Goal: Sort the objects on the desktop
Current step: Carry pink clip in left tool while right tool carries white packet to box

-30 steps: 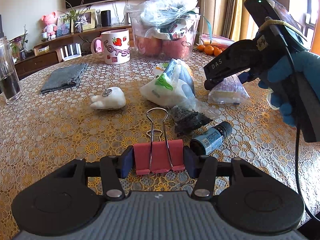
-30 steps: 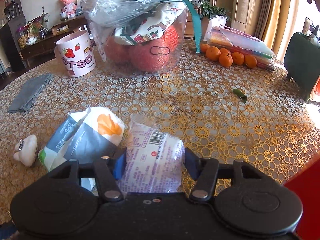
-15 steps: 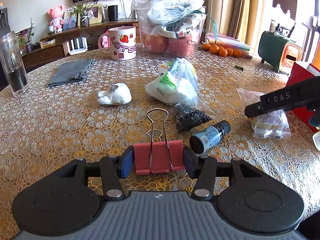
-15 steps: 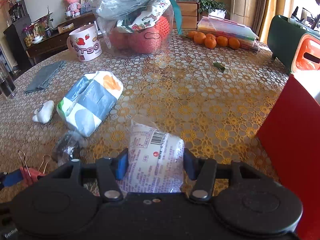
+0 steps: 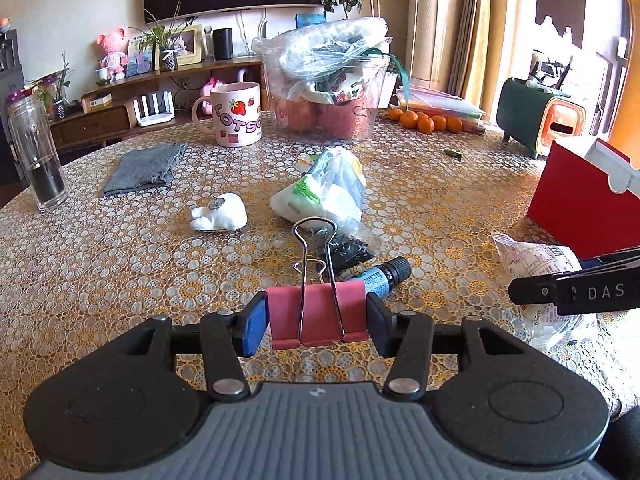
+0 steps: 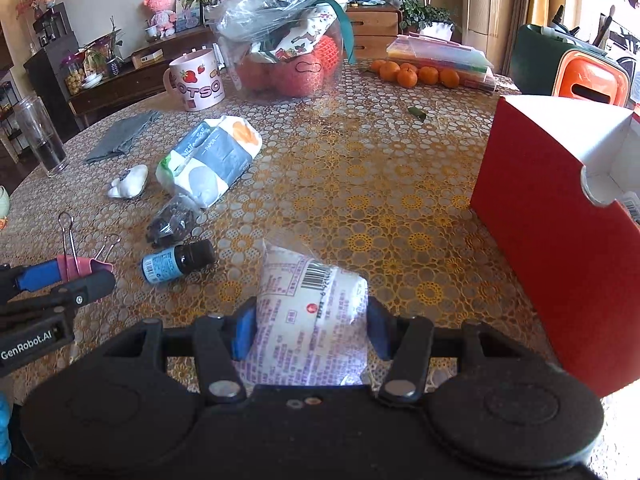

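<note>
Fingers [image 6: 243, 330] of the right gripper [image 6: 306, 332] clamp a soft printed snack packet [image 6: 310, 312], held above the table near its right edge beside the red box [image 6: 540, 248]. Left gripper [image 5: 316, 320] fingers pinch the red binder clip [image 5: 317, 314] by its two side faces, wire handles pointing up and forward, over the near edge of the table [image 5: 120, 264].

Handling, largest first:
- Tissue pack [image 6: 208, 160], mid-table: light, squashy, slick film; likely best gripped across the short width.
- Snack packet: light, crinkly plastic, contents may crush; gentle squeeze across the middle, as now.
- Small dark-contents bag [image 6: 170, 222], just in front of the tissue pack: limp, slippery; pinch the bulk, not the loose film.
- Blue-label bottle [image 6: 176, 262], lying on its side near the near edge: rigid, probably glass, will roll; grip across the body.
- Binder clip: stiff metal, light; a body grip looks secure, handles would swing.
</note>
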`<state>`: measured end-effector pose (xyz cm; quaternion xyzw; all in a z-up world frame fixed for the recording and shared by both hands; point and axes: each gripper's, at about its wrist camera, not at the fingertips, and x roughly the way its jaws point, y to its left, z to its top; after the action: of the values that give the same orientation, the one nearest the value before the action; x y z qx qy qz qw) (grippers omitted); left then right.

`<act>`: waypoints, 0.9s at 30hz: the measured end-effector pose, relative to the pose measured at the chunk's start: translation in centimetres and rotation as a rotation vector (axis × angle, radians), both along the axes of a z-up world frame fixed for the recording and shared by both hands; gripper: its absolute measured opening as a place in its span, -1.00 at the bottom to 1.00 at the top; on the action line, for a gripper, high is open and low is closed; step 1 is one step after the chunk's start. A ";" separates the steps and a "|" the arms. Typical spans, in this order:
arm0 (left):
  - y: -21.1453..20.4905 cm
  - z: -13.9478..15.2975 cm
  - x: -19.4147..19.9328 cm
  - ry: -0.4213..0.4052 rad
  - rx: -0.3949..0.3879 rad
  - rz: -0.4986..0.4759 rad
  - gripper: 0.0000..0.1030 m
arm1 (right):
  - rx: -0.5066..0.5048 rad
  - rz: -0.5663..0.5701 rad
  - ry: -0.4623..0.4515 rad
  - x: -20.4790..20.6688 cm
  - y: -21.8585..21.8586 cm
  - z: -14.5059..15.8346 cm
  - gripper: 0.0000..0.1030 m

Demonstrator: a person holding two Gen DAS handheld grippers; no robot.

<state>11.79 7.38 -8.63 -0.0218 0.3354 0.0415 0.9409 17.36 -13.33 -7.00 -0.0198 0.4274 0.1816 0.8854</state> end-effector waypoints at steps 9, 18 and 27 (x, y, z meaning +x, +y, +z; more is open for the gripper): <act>-3.1 2.4 -1.3 -0.029 0.004 -0.030 -0.02 | 0.036 0.004 -0.043 -2.3 -2.3 2.0 0.05; -7.1 4.7 -1.7 -0.068 0.027 -0.092 -0.02 | 0.064 0.002 -0.100 -3.8 -5.5 4.4 0.05; -11.8 7.0 -0.3 -0.098 0.025 -0.164 -0.02 | 0.075 0.004 -0.154 -4.4 -9.7 7.0 0.05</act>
<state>11.53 -4.43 -1.62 0.0153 0.2893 -0.0324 0.9566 12.96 -23.04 -0.03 -0.0013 0.3510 0.1974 0.9153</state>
